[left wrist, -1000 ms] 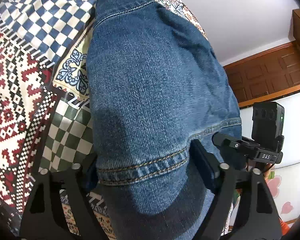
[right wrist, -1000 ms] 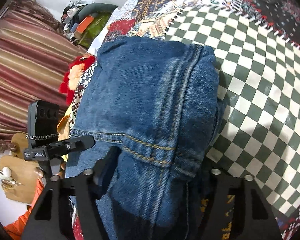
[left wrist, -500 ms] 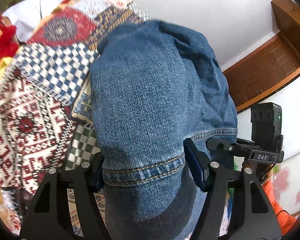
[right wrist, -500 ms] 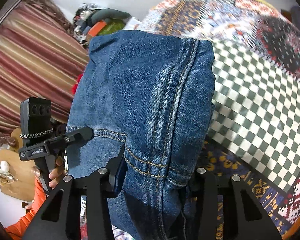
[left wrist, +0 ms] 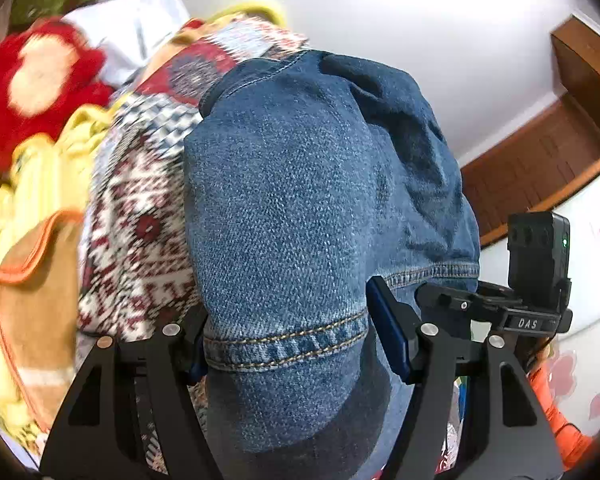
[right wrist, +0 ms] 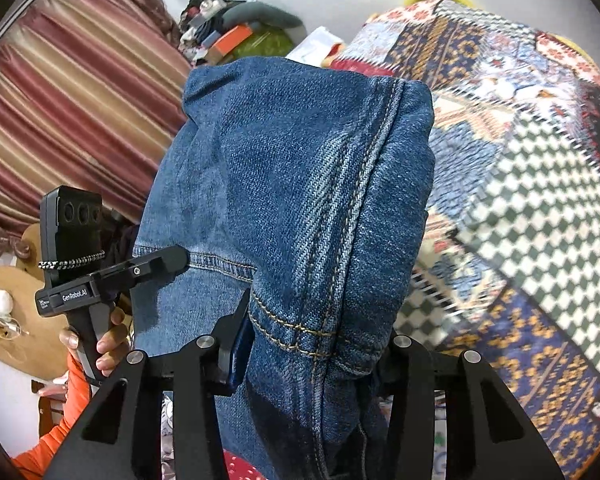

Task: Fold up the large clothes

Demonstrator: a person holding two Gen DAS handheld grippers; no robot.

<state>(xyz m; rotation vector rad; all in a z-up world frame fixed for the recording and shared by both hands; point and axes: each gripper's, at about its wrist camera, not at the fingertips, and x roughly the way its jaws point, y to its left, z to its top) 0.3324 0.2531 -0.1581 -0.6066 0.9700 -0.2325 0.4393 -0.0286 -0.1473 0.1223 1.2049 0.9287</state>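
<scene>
Over a patchwork quilt (right wrist: 540, 184), both grippers, left (left wrist: 286, 344) and right (right wrist: 320, 344), pinch the jeans (left wrist: 292, 208) hem.

Left hand-held gripper (left wrist: 286, 344) angled downward, blue pads (left wrist: 388, 340) clamped on jeans (left wrist: 284, 208) hem; jaws have just been closing. Right hand-held gripper (right wrist: 312, 344) likewise angled down, clamped on the jeans' seamed hem, jaws just narrowed. Person's hand (right wrist: 100, 340), orange sleeve, grips the left handle
</scene>
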